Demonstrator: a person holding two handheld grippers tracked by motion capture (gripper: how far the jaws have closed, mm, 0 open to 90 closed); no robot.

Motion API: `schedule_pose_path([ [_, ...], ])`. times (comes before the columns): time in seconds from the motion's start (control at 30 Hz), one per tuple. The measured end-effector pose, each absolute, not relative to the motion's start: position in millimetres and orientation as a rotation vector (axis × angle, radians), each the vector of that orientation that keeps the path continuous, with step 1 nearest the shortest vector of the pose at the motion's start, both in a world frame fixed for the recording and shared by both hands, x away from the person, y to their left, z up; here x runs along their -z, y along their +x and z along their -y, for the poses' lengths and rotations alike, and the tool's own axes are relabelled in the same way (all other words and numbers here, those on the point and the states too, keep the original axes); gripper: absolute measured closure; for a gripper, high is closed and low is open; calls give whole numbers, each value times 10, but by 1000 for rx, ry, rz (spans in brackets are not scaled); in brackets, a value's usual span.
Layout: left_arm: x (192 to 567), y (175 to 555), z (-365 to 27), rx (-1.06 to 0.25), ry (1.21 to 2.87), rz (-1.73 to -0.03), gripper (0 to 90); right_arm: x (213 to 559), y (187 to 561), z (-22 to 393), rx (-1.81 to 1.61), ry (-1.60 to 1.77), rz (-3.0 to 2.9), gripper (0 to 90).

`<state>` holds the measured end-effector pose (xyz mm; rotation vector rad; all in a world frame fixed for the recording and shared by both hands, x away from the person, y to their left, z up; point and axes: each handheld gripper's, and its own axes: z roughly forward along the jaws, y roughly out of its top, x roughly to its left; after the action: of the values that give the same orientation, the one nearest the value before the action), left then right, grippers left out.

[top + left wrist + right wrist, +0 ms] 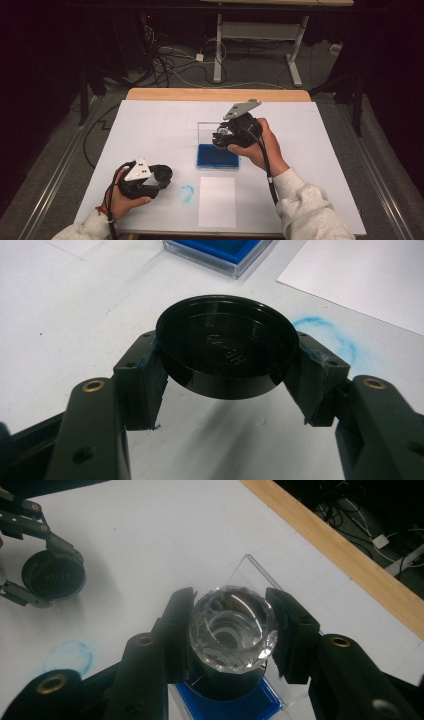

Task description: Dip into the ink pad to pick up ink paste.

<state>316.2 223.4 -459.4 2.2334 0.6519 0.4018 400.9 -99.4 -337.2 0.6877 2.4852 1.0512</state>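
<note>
black lid [227, 347] sits pinched flat between the left gripper [227, 385] pads, low over the white table [150, 130] near a blue smudge [186, 193]. faceted glass jar [232, 627] is clamped in the right gripper [232, 630], raised above the blue tray [217, 156].

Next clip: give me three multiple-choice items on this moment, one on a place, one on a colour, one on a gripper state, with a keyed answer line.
1. Where is the ring stain?
A. left of the white sheet
B. inside the tray
C. on the wood edge

2. What colour is the tray's pad?
A. red
B. blue
C. green

3. What is the left gripper doing?
A. hanging open
B. shut on the black cap
C. shut on the stamp

Answers: 1 A, the stain lies beside the sheet in the high view; 2 B, the pad shows blue; 3 B, both pads press the cap's rim, while the right gripper grips the stamp.
</note>
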Motion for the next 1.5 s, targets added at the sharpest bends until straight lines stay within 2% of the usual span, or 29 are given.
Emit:
schedule_pose_path([
  [0.6, 4609, 3168, -2228, -395, 2247, -646, 369, 4099, 4174, 977, -947, 795, -2593, 572],
  [1.5, 4617, 3159, -2209, -394, 2262, -638, 369, 4244, 4230, 1040, -970, 810, -2579, 572],
])
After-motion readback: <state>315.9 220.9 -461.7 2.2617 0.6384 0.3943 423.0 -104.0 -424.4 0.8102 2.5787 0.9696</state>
